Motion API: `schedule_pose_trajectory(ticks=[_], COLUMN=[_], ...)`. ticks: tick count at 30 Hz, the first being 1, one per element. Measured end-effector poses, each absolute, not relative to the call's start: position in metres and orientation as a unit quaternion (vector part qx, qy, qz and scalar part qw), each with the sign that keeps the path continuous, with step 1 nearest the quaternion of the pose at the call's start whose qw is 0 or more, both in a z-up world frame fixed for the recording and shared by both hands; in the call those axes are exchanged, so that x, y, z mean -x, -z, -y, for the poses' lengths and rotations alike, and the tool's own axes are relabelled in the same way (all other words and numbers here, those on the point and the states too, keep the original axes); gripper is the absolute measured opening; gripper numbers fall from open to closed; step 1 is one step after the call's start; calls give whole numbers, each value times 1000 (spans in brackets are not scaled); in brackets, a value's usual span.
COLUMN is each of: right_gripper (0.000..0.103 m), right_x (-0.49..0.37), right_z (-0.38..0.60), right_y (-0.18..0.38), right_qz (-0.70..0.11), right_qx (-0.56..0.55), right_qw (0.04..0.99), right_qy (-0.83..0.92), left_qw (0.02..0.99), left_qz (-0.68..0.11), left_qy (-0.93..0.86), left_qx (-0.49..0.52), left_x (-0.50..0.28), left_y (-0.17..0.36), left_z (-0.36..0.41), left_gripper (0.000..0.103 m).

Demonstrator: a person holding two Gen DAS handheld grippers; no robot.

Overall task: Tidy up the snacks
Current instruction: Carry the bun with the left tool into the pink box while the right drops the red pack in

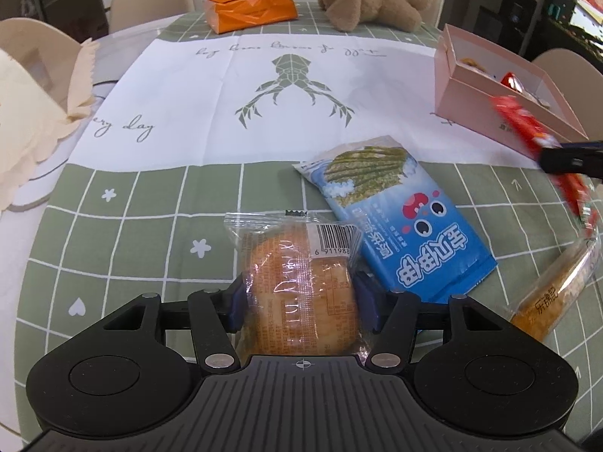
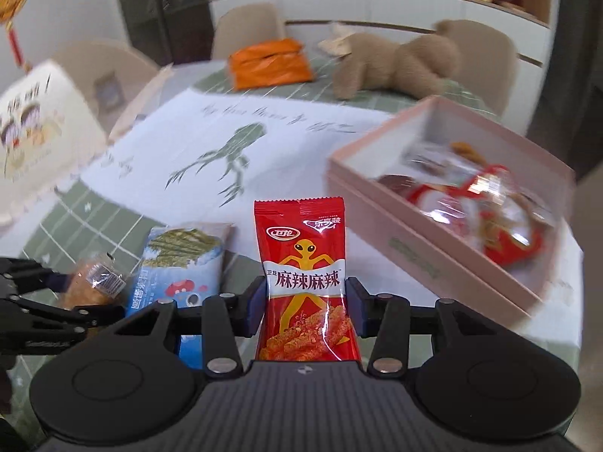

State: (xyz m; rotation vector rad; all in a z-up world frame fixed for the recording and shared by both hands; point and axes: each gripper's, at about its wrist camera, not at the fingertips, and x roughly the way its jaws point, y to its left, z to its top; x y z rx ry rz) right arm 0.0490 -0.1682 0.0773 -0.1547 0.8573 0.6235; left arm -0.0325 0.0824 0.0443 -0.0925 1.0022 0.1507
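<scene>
The left gripper [image 1: 301, 303] has its jaws clamped on a clear-wrapped golden bread bun [image 1: 301, 286] low over the green checked tabletop [image 1: 150, 226], beside a blue seaweed-snack packet [image 1: 399, 222]. The right gripper [image 2: 304, 307] grips a red spicy-strip sachet [image 2: 305, 286] upright, near the open pink cardboard box [image 2: 433, 260] holding snacks.

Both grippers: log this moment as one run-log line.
left gripper: shut on bread | right gripper: shut on red packet | pink box: open, holds snacks | blue packet: on table
</scene>
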Motion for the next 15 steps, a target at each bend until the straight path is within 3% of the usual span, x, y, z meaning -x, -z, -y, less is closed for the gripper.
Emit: schedule_pose_trajectory(ticks=[7, 11, 15], right_gripper=[44, 44, 44], right_x=[-26, -17, -13], right_z=[230, 258, 280], right_y=[-86, -94, -147], right_qz=[-413, -404, -328], right_qx=[41, 3, -34], right_qw=[878, 891, 922], right_qy=[-237, -208, -205], left_qw=[891, 920, 938], left_qz=[-447, -381, -303], left_qy=[-43, 21, 130], left_qx=[68, 90, 106], left_x=[45, 31, -18], left_y=[-71, -128, -201], left_z=[-87, -80, -55], left_gripper=[58, 58, 58])
